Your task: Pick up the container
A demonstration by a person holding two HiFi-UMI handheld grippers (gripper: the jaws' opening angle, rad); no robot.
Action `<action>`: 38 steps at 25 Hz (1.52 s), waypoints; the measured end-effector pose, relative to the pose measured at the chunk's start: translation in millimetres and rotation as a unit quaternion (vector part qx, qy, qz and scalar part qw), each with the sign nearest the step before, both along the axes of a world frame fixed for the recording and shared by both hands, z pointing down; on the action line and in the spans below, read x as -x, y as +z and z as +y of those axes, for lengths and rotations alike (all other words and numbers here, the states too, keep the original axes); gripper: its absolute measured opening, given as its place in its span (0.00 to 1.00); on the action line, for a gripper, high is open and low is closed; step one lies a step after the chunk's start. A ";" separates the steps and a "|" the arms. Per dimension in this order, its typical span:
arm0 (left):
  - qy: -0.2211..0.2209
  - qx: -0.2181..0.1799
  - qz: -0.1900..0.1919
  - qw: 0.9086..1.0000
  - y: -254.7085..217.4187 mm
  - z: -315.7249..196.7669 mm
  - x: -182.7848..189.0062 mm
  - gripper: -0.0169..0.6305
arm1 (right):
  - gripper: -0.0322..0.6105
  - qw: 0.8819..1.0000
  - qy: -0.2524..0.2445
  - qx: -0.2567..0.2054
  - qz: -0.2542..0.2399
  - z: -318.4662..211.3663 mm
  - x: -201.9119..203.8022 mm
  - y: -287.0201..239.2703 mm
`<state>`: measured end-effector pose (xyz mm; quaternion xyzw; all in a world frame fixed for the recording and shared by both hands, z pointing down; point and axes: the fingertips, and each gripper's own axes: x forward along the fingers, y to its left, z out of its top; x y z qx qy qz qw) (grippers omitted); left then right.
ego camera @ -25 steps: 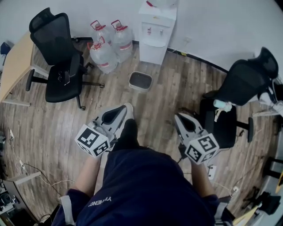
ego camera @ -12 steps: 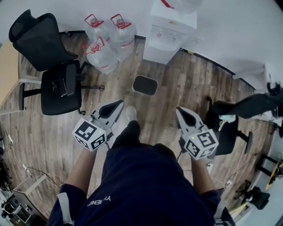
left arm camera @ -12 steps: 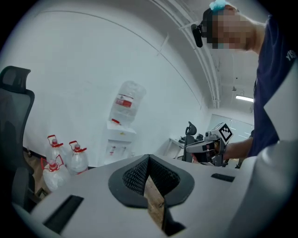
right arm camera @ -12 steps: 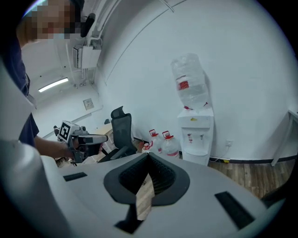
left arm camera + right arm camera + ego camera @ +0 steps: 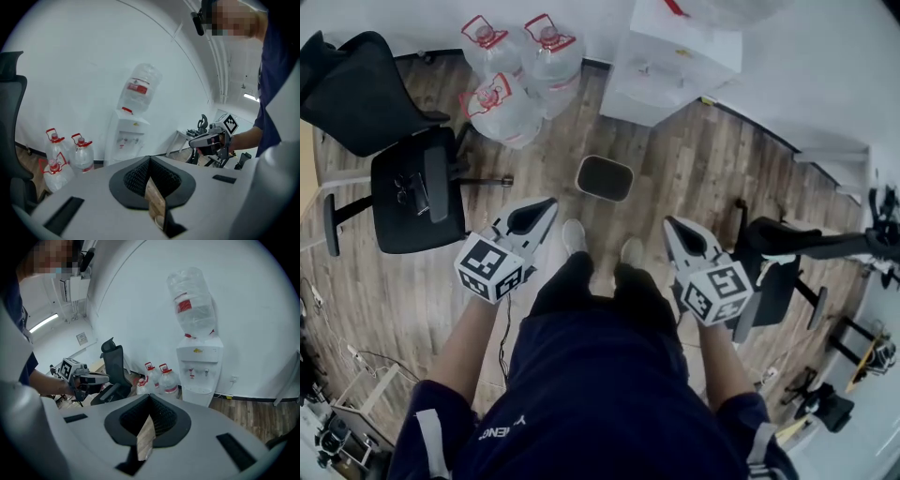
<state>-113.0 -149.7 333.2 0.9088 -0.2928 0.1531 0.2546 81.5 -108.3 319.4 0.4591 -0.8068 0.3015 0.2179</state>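
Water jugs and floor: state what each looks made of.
Water jugs: likely clear plastic, glossy; see-through walls, red caps. Floor: matte wood-look planks; grain and seams show, real wood or laminate unclear.

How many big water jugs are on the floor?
3. The back-left jug and back-right jug stand by the wall, left of the water dispenser; the front jug sits just before them. A fourth, upturned jug tops the dispenser, not the floor.

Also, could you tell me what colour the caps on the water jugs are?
Red, on all three water jugs; the head view shows it best.
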 end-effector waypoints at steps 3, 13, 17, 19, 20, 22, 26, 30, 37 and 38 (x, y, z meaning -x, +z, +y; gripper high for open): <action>-0.007 0.022 -0.010 1.000 34.6 -23.3 -5.9 0.06 | 0.08 1.000 -0.006 0.022 0.007 -28.1 -1.7 32.9; -0.054 0.113 -0.090 0.988 186.7 -39.4 -25.0 0.06 | 0.08 0.992 -0.052 0.115 0.031 -76.6 -39.0 189.4; -0.065 0.152 -0.112 0.980 262.8 -34.2 -34.6 0.11 | 0.08 0.983 -0.059 0.170 0.035 -76.1 -52.3 276.8; -0.065 0.174 -0.127 0.974 307.6 -30.4 -38.6 0.15 | 0.08 0.977 -0.059 0.199 0.041 -72.2 -57.4 322.5; -0.066 0.186 -0.134 0.971 331.0 -27.4 -40.1 0.17 | 0.09 0.974 -0.059 0.214 0.045 -68.9 -59.9 345.7; -0.072 0.210 -0.147 0.964 379.2 -22.2 -42.2 0.20 | 0.21 0.967 -0.060 0.240 0.054 -63.9 -65.0 392.9; -0.077 0.243 -0.175 0.951 481.2 -18.7 -42.6 0.26 | 0.27 0.960 -0.060 0.261 0.086 -70.0 -77.9 490.8; -0.083 0.281 -0.189 0.937 575.9 -11.8 -44.0 0.33 | 0.33 0.951 -0.072 0.272 0.131 -76.1 -89.5 586.6; -0.111 0.360 -0.179 0.909 694.2 9.3 -60.6 0.39 | 0.36 0.934 -0.091 0.293 0.186 -79.9 -110.7 708.1; -0.117 0.368 -0.177 0.905 703.8 12.5 -62.6 0.39 | 0.36 0.932 -0.096 0.295 0.187 -78.0 -110.1 718.1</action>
